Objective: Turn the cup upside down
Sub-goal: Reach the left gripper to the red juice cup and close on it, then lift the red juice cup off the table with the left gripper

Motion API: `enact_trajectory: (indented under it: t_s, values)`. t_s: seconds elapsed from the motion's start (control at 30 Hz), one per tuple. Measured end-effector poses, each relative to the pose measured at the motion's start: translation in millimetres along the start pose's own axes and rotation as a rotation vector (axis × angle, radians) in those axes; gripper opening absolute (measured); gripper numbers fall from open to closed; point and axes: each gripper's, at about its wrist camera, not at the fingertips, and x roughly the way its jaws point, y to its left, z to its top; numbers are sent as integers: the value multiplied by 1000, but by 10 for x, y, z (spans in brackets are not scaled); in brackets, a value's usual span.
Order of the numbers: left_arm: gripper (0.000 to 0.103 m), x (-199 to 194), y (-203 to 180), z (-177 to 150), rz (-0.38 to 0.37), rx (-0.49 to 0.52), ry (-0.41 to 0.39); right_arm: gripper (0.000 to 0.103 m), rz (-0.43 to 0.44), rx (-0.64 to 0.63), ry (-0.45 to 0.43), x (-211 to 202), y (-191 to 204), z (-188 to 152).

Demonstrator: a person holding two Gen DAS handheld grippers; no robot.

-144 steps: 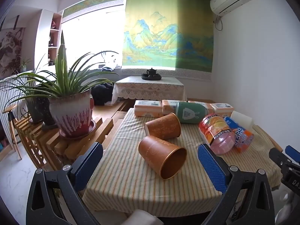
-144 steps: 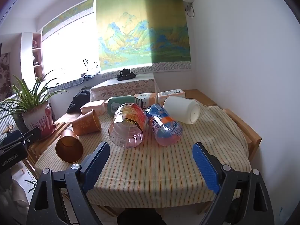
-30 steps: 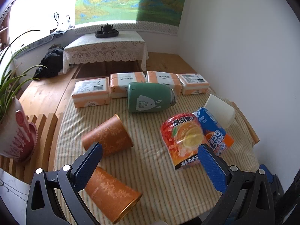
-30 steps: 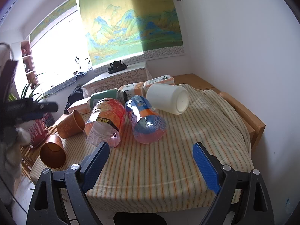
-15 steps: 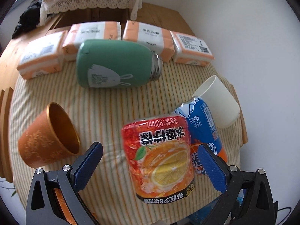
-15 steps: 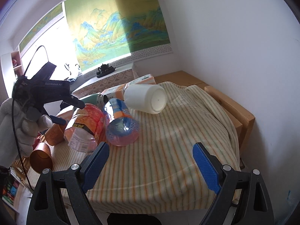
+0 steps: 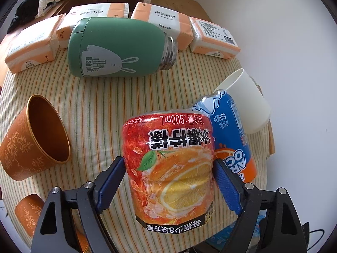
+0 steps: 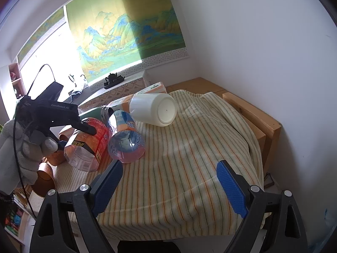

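— What had changed since half a second earlier?

— In the left wrist view, the left gripper [image 7: 168, 184] had dropped lower and closed in until its blue pads sat against both sides of the clear plastic cup with the red orange-fruit label [image 7: 170, 166], which lay on its side on the striped tablecloth [image 7: 92, 105]. The pads looked clamped on it, or very nearly. A blue-labelled clear cup [image 7: 231, 135] lay touching it, a white plastic cup [image 7: 246, 103] beyond.

— And the right wrist view?

— The right gripper [image 8: 168, 187] hovered wide open over bare cloth, holding nothing (idle, by my reading). It showed the left tool's finger across the red cup.

— Which step was this?

— Grasping, I judged. Next: lift clear of the neighbour, rotate until the mouth faces down, set it down.
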Motion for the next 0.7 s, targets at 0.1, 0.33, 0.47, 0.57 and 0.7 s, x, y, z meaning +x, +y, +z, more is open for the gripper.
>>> enact_trajectory:
  t_s: [0.1,0.33,0.47,0.57,0.7]
  values:
    - [86,-13,5,-40,-14,-1,5,88,-4,-5,-8,-34,22,5]
    - [86,-57,38,-139,-33,-9,4,88,1,-11,-15,-76,45,38]
    - [86,-145,80,-249,-46,-24,3,88,5,-17,-19,-102,74,20]
    - [86,-201,71,-356,-52,-17,3,88,6,-23,-23,-122,99,14]
    - [85,-267,93,-509,-69,-21,5,88,10,-26,-25,-137,139,0]
